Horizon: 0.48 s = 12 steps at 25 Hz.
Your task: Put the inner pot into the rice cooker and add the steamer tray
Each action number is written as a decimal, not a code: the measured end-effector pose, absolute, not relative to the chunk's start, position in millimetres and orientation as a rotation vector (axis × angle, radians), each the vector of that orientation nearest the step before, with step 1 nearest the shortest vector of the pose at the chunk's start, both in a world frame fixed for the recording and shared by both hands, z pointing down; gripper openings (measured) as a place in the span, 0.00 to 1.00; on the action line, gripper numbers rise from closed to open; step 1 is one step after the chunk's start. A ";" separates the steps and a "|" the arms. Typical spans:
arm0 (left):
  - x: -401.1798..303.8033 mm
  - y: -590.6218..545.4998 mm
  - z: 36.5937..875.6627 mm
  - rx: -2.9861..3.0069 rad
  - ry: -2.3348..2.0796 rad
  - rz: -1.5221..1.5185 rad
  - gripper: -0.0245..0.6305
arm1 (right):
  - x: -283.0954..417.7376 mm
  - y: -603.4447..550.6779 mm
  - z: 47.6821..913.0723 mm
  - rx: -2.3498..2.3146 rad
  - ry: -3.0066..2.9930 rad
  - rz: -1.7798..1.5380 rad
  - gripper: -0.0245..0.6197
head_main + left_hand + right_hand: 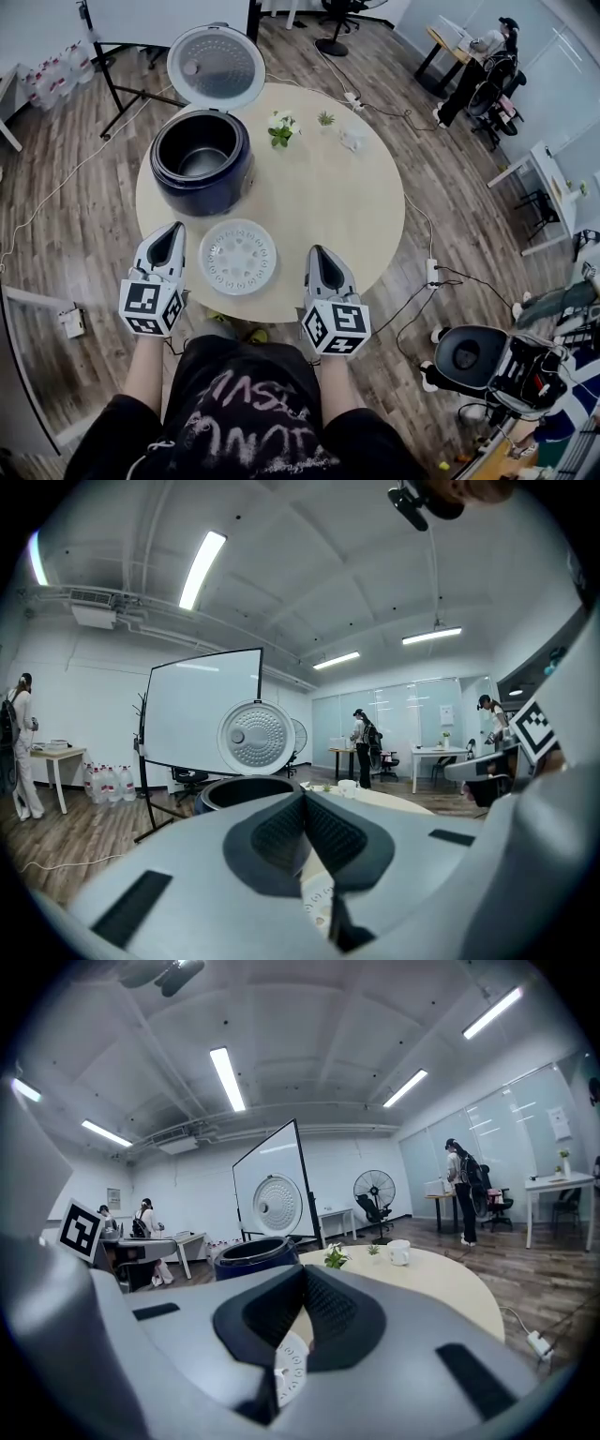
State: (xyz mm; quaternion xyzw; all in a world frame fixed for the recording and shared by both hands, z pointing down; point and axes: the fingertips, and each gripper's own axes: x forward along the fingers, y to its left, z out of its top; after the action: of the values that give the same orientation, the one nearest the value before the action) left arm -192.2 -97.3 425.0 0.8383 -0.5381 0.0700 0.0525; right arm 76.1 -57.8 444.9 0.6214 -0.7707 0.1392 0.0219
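Observation:
The dark blue rice cooker stands at the round table's far left, its lid swung up and the inner pot seated inside. A white perforated steamer tray lies flat near the table's front edge. My left gripper is just left of the tray, shut and empty. My right gripper sits to the tray's right, also shut with nothing in it. From the left gripper view the cooker rises beyond the closed jaws; in the right gripper view a slice of the tray shows below them.
A small potted plant, a tiny green plant and a white cup sit at the table's far side. A second cooker rests on the floor at the right. Cables cross the wooden floor; people work at desks around the room.

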 end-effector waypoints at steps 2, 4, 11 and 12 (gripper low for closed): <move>-192.9 -94.8 424.8 2.550 -1.635 0.211 0.06 | 74.2 -56.1 444.4 1.914 -2.386 0.406 0.07; -194.8 -92.1 425.3 2.547 -1.636 0.212 0.06 | 71.2 -53.0 444.7 1.903 -2.388 0.396 0.09; -194.1 -90.4 432.2 2.551 -1.591 0.243 0.22 | 58.5 -52.0 448.5 1.836 -2.438 0.420 0.26; -194.3 -90.1 433.5 2.551 -1.584 0.247 0.23 | 57.1 -51.9 448.7 1.828 -2.444 0.418 0.28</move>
State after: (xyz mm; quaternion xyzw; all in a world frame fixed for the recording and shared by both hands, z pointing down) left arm -194.3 -90.1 433.5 0.8450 -0.5245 0.0819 0.0642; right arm 57.1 -51.9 448.7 0.5931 -0.7931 0.1355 0.0304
